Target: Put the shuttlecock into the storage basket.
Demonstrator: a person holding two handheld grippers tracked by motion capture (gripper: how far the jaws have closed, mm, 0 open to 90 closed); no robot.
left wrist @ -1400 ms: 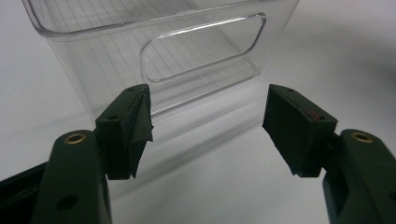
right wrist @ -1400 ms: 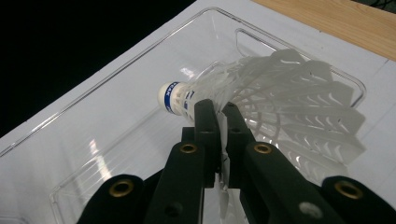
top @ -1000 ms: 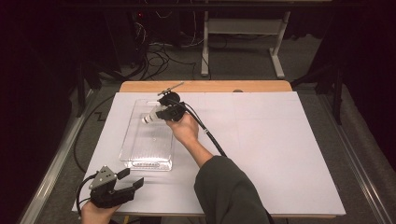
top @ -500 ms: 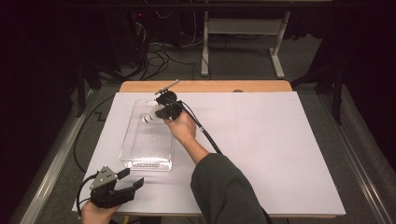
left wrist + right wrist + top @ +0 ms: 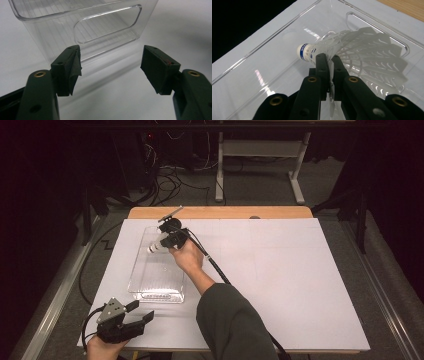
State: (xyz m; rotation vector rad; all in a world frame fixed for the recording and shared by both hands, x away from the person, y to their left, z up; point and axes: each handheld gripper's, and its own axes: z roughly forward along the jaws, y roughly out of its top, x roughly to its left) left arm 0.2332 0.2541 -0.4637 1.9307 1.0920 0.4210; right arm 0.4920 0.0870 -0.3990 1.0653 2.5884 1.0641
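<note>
- The white shuttlecock (image 5: 352, 50) sits pinched by its ribbed plastic skirt between the right gripper's (image 5: 328, 61) clenched jaws, over the far end of the clear bin (image 5: 145, 285).
- The right hand (image 5: 187, 257) reaches forward over the bin, the shuttlecock's cork pointing left.
- The left gripper (image 5: 110, 62) rests at the worktop's (image 5: 300, 285) near edge, jaws released, facing the bin's handle cutout.

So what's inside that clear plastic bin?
A white shuttlecock, pinched at its skirt by the right claw above the bin floor. The hand hides part of the far end in the high view.
</note>
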